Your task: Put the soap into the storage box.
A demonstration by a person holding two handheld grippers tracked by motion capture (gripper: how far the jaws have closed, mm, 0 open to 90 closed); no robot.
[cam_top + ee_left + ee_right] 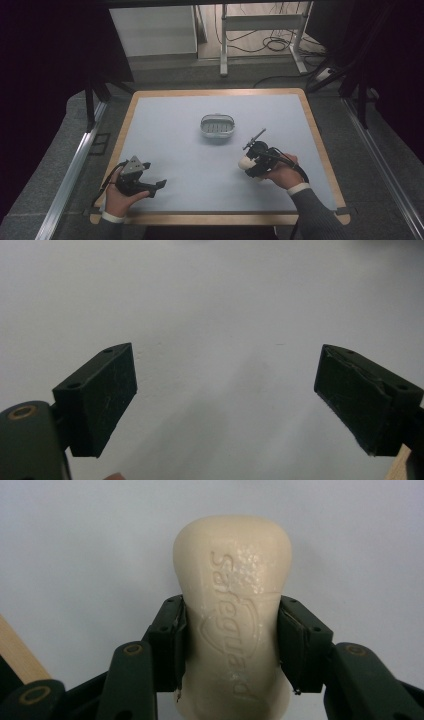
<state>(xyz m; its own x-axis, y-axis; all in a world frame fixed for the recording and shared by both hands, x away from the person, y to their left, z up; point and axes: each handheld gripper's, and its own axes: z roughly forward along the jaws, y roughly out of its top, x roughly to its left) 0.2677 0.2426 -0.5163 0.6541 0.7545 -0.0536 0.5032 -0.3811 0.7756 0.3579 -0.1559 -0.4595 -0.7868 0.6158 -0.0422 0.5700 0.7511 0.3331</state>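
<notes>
Your right gripper [230, 645] is clamped on the soap bar [234, 620], lifted off the desk [175, 135]; soap dish [217, 126] at eleven o'clock. Wet soap could squirt free if you squeeze harder.

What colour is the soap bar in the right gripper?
Cream bar of soap, clearest in the right gripper view.

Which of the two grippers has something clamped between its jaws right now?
The right gripper: its jaws press both sides of the cream soap bar. The left gripper stands wide open above the bare table.
</notes>
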